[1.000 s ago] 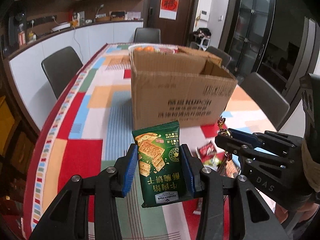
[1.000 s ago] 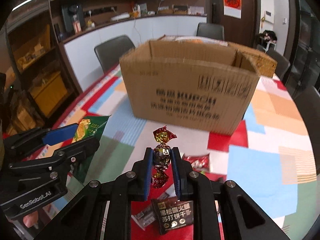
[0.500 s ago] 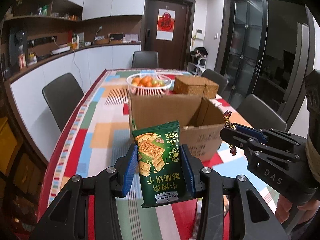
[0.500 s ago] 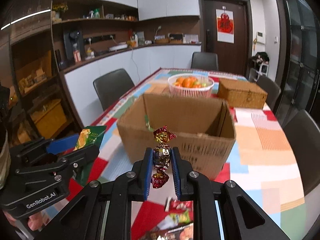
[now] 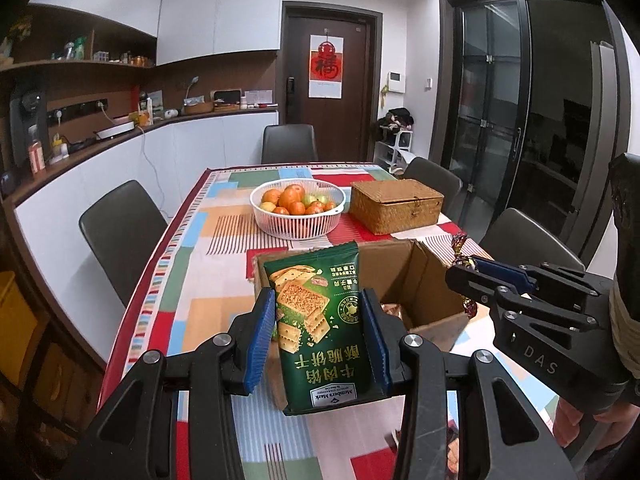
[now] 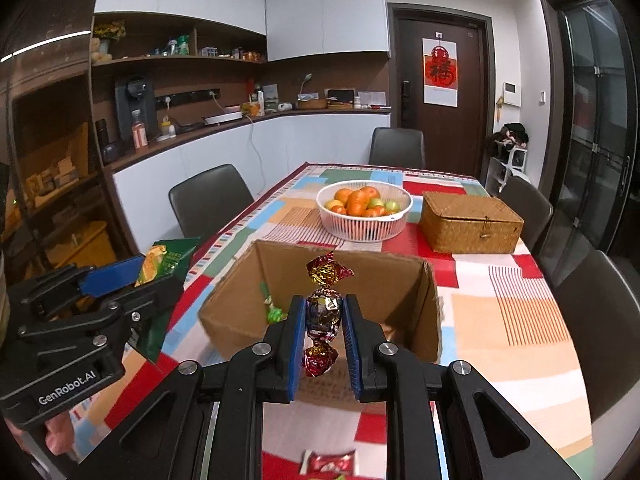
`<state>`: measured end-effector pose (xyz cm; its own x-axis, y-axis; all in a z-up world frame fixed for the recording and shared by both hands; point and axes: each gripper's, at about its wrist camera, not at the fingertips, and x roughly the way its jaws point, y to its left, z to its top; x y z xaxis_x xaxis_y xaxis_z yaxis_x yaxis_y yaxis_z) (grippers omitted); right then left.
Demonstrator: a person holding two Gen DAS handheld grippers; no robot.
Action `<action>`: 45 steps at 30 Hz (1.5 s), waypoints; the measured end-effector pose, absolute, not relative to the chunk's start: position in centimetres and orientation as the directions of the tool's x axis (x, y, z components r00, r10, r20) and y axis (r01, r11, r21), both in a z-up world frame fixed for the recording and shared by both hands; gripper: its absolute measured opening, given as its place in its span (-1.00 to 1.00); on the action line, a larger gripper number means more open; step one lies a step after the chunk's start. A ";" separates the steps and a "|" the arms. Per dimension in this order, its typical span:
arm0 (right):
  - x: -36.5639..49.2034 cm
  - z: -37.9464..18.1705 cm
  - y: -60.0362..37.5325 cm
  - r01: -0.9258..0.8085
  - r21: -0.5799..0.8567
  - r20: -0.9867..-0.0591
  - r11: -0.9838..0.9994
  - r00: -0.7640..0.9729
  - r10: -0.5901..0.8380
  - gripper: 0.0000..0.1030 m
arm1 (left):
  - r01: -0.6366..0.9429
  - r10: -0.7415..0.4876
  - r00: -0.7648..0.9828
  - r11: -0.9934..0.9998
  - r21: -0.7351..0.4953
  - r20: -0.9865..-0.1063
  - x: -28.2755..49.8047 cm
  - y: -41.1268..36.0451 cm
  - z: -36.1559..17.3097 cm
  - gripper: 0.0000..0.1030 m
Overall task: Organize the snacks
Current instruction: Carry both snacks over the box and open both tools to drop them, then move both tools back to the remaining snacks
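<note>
Kitchen cabinets, a dark door with a red hanging and several grey chairs surround a long desk covered in a patchwork cloth of red, blue, green and orange blocks. Toward the left, the left gripper is closed on a green cracker packet, its blue pads pressing the packet's two long edges while it stands upright above the near end of the desk. That packet looks light, slick and crinkly, and the crackers inside would likely snap under a hard squeeze, so a gentle hold on the sealed side edges seems best. Just beyond it, near the middle of the desk, sits an open cardboard box; inside, a small green wrapped sweet leans in its left corner, and other wrappers show faintly on the box floor in the left view. Further along, toward the far end of the desk, a white slatted basket holds oranges and a few green fruits, and a closed wicker box stands just beside it on the right; what it holds cannot be seen. On the right, the right gripper is clamped on a foil-wrapped candy at its round middle, twisted ends free above and below, level with the box's near rim. It looks tiny, light and slippery. One red wrapped snack lies on the desk's near edge.
</note>
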<state>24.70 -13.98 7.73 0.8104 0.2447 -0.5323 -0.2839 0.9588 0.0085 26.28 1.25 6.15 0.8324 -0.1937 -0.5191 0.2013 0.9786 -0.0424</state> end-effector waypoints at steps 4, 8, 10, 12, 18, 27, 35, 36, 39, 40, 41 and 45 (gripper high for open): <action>26.6 7.4 -14.6 -0.276 0.025 -0.541 0.961 0.805 0.245 -0.62 | 0.211 -0.204 0.817 0.976 -0.049 -0.540 28.6 0.7 5.9 -0.18; 28.8 7.0 -15.1 -0.271 0.037 -0.562 0.962 0.790 0.244 -0.62 | 0.224 -0.207 0.801 0.974 -0.039 -0.561 30.6 0.0 5.4 -0.18; 29.6 6.8 -15.3 -0.263 0.044 -0.575 0.964 0.782 0.240 -0.62 | 0.226 -0.200 0.794 0.974 -0.027 -0.573 31.6 -0.4 5.1 -0.18; 30.0 6.6 -15.5 -0.260 0.044 -0.582 0.965 0.778 0.236 -0.62 | 0.231 -0.193 0.787 0.973 -0.011 -0.585 32.4 -0.8 4.7 -0.18; 30.9 5.9 -15.9 -0.236 0.026 -0.591 0.971 0.780 0.205 -0.51 | 0.206 -0.144 0.780 0.978 0.033 -0.609 33.7 -1.6 3.9 0.10; 27.4 6.1 -16.7 -0.174 -0.019 -0.556 0.985 0.820 0.134 0.14 | 0.241 -0.170 0.797 0.969 0.047 -0.579 28.3 -1.6 3.7 0.26; 22.4 5.8 -17.8 -0.172 -0.026 -0.542 0.985 0.830 0.131 0.15 | 0.309 -0.219 0.783 0.949 0.058 -0.583 23.6 -2.7 3.1 0.26; 21.9 5.8 -18.0 -0.170 -0.022 -0.544 0.985 0.828 0.131 0.15 | 0.313 -0.224 0.778 0.948 0.054 -0.587 22.9 -2.7 2.8 0.26; 20.2 5.2 -18.5 -0.159 -0.013 -0.560 0.987 0.819 0.125 0.15 | 0.323 -0.234 0.758 0.946 0.039 -0.609 21.2 -2.8 1.7 0.26; 19.6 4.8 -18.6 -0.157 -0.012 -0.568 0.988 0.814 0.122 0.15 | 0.327 -0.238 0.747 0.944 0.032 -0.620 20.6 -2.8 1.2 0.26; 19.4 4.5 -18.7 -0.155 -0.013 -0.575 0.988 0.809 0.120 0.15 | 0.329 -0.240 0.738 0.944 0.025 -0.631 20.2 -2.8 0.7 0.26; 17.4 2.7 -18.7 -0.168 -0.020 -0.617 0.986 0.778 0.120 0.15 | 0.335 -0.250 0.686 0.942 -0.008 -0.683 18.5 -2.8 -1.9 0.26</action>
<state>17.36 -18.70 2.73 0.7781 0.1200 -0.6166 -0.1679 0.9856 -0.0200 18.54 -2.77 -1.89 0.6862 -0.2499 -0.6831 0.3352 0.9421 -0.0079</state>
